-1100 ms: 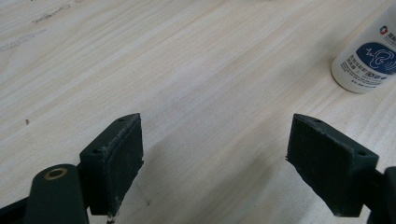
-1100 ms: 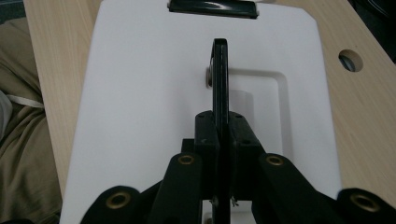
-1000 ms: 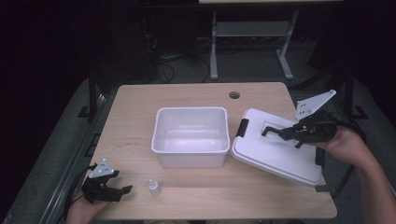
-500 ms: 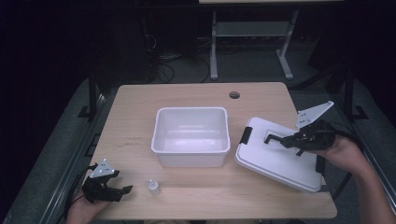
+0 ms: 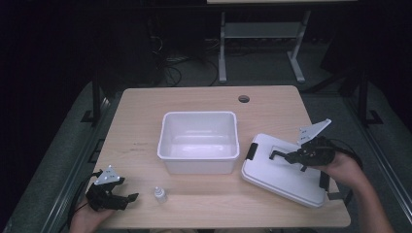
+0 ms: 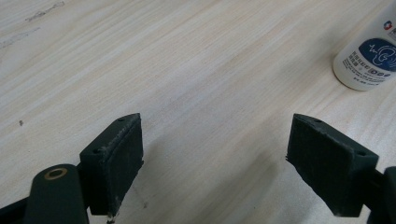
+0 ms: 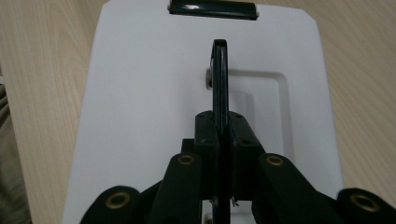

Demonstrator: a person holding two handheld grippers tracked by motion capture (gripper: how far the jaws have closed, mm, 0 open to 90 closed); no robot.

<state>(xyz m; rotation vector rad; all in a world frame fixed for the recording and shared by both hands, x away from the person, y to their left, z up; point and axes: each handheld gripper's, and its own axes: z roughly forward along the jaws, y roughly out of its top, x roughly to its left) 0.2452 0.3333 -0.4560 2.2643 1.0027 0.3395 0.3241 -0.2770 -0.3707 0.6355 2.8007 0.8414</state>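
A white lid (image 5: 284,177) with a black handle (image 5: 278,154) and black end latches lies low over the table, right of the white bin (image 5: 198,115). My right gripper (image 5: 287,156) is shut on that handle. In the right gripper view the pads pinch the thin upright handle (image 7: 220,70) above the lid (image 7: 140,93), with my right gripper (image 7: 220,128) centred on it. My left gripper (image 5: 127,200) sits at the table's front left, open with nothing between its pads. A small white bottle (image 5: 160,195) stands just right of it, and the left gripper view has the bottle (image 6: 371,58) beyond my left gripper (image 6: 219,158).
The open bin is empty and stands mid-table. A round cable hole (image 5: 244,99) is at the table's back edge. Bare wood (image 6: 187,70) lies between the left gripper and the bin. The lid's near corner reaches close to the table's right front edge.
My right gripper has come down with the lid, which now sits lower and flatter beside the bin. The left gripper and the bottle have stayed put.
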